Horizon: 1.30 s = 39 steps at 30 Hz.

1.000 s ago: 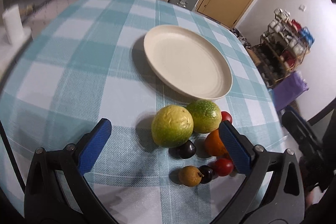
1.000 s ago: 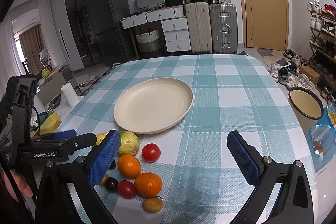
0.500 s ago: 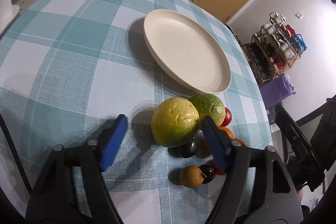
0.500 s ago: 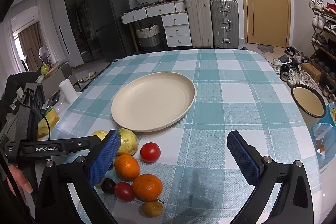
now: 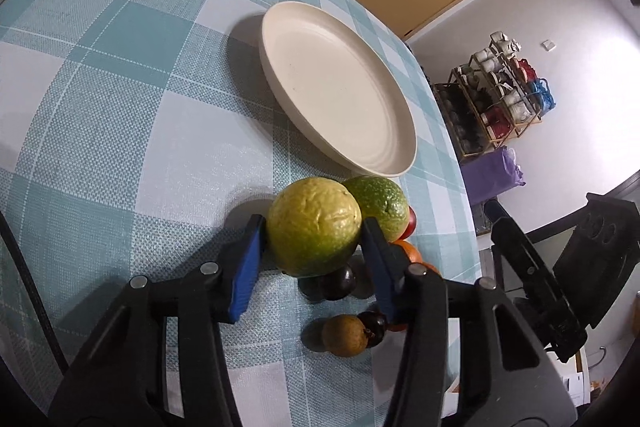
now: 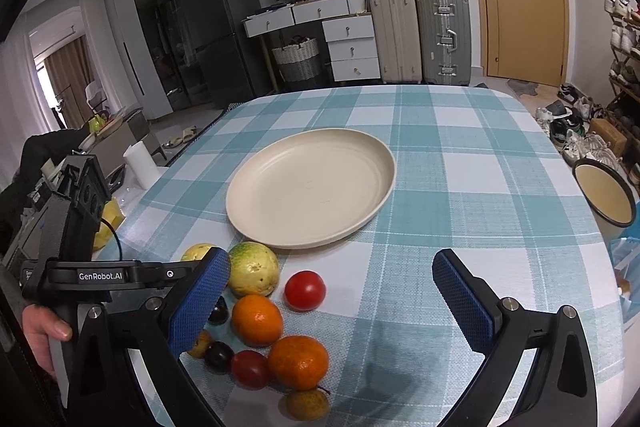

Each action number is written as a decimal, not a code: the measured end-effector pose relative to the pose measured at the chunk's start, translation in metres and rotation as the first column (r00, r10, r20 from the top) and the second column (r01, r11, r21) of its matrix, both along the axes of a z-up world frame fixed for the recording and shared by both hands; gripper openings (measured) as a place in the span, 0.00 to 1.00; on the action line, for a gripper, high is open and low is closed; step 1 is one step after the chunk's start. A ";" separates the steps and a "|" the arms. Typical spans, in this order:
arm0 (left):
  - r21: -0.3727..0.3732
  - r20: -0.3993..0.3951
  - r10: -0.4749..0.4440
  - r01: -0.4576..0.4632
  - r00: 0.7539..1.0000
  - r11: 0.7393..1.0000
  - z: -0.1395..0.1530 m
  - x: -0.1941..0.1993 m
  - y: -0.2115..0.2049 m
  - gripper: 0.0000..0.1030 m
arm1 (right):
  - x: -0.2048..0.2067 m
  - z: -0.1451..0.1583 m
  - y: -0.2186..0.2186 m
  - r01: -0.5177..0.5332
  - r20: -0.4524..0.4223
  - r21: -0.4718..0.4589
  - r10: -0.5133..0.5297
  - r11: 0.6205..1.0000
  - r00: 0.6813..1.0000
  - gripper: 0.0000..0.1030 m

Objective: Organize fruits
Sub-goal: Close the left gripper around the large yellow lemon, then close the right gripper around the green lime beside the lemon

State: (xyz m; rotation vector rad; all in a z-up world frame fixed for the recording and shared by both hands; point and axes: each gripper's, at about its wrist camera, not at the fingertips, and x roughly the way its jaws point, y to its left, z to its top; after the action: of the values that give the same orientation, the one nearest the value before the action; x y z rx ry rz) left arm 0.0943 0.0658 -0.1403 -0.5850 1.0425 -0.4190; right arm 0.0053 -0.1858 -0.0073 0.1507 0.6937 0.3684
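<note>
My left gripper (image 5: 314, 233) is shut on a large yellow-green fruit (image 5: 314, 231), its blue pads against both sides. A second green fruit (image 5: 378, 201) sits just behind it. Dark plums (image 5: 340, 281), a brown longan (image 5: 344, 335), oranges (image 6: 257, 319) and tomatoes (image 6: 305, 290) lie clustered on the checked tablecloth. The empty cream plate (image 5: 340, 95) lies beyond the pile; it also shows in the right wrist view (image 6: 310, 187). My right gripper (image 6: 332, 301) is open and empty, above the table to the right of the pile. The held fruit peeks out behind the left gripper in the right wrist view (image 6: 198, 251).
The table's right edge (image 5: 460, 187) runs close to the fruit pile. A shoe rack (image 5: 500, 91) stands beyond it. A round enamel basin (image 6: 604, 193) sits off the table at right. Suitcases (image 6: 420, 35) and drawers stand at the back.
My left gripper has moved forward and closed its jaws onto the yellow-green fruit. My right gripper has stayed open and nearly still.
</note>
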 end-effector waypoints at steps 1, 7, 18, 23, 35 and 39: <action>-0.001 0.001 -0.003 0.003 1.000 1.000 -0.001 0.003 0.001 0.44 | 0.000 -0.001 0.001 -0.004 -0.005 -0.010 0.004 1.000 1.000 1.00; -0.019 -0.002 -0.004 0.004 1.000 1.000 -0.004 0.010 0.007 0.44 | 0.006 -0.005 0.015 -0.061 -0.044 -0.032 0.060 0.998 0.997 1.00; -0.036 0.020 0.016 -0.016 1.000 0.999 0.003 0.013 0.030 0.44 | 0.022 -0.015 0.047 -0.173 -0.118 -0.064 0.164 0.983 0.979 1.00; -0.040 0.022 0.026 -0.025 0.999 0.999 0.005 -0.001 0.039 0.44 | 0.030 -0.022 0.062 -0.214 -0.162 -0.065 0.202 0.975 0.966 0.99; -0.032 0.031 0.029 -0.028 0.999 0.999 0.006 -0.008 0.048 0.44 | 0.038 -0.037 0.091 -0.269 -0.231 -0.166 0.228 0.949 0.946 0.76; -0.027 0.030 0.026 -0.025 0.999 0.999 0.005 -0.009 0.048 0.44 | 0.039 -0.042 0.095 -0.267 -0.247 -0.202 0.215 0.942 0.945 0.69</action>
State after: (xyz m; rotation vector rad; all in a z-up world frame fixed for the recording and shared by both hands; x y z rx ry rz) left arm 0.0853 0.1141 -0.1349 -0.6137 1.0010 -0.4184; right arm 0.0441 -0.0904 -0.0491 -0.1208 0.9757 0.5078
